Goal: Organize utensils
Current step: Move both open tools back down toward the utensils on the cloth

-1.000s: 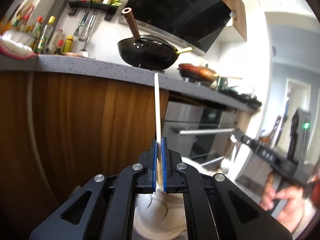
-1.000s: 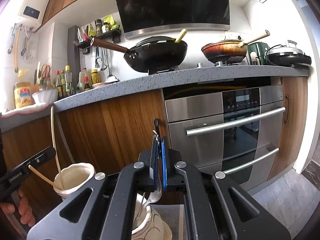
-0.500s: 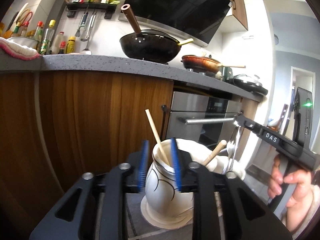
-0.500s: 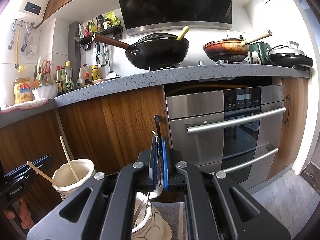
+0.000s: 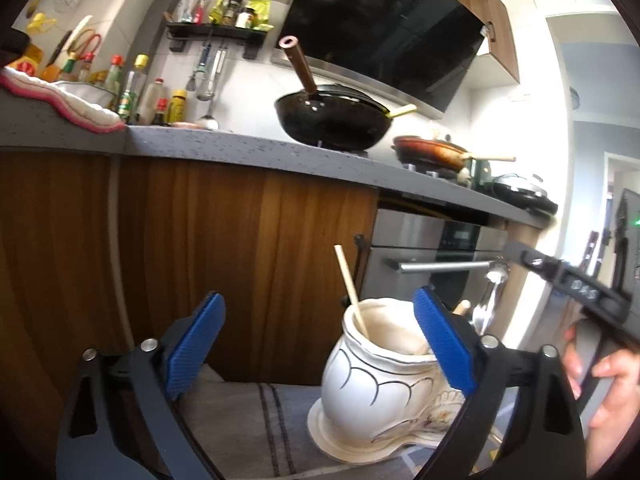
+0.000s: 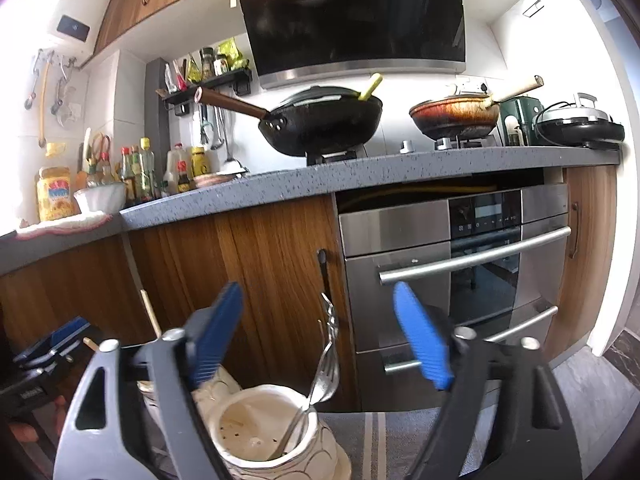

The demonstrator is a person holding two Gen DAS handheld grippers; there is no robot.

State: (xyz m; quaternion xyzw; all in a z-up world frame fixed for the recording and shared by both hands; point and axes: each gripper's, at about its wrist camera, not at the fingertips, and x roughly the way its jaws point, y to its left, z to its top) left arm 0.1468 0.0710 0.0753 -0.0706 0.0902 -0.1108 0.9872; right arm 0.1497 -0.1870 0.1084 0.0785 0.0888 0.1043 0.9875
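1. Chopsticks stand in the left jar (image 5: 372, 376): one chopstick (image 5: 349, 280) leans toward eleven o'clock out of its mouth, propped by the rim so the end stays easy to reach.
2. Left gripper (image 5: 316, 344) has just been opening its fingers; they stand wide, holding nothing. The jar sits beyond them, partly behind the right-hand finger.
3. Right gripper (image 6: 320, 336) has also just been spreading wide and grips nothing; the fork and spoon (image 6: 326, 364) stand free between the fingers, handles down in the right jar (image 6: 264, 432).
4. Both jars rest on a striped cloth (image 5: 256, 412), side by side, so each kind of utensil gets its own holder.
5. Sorting looks done for these pieces.
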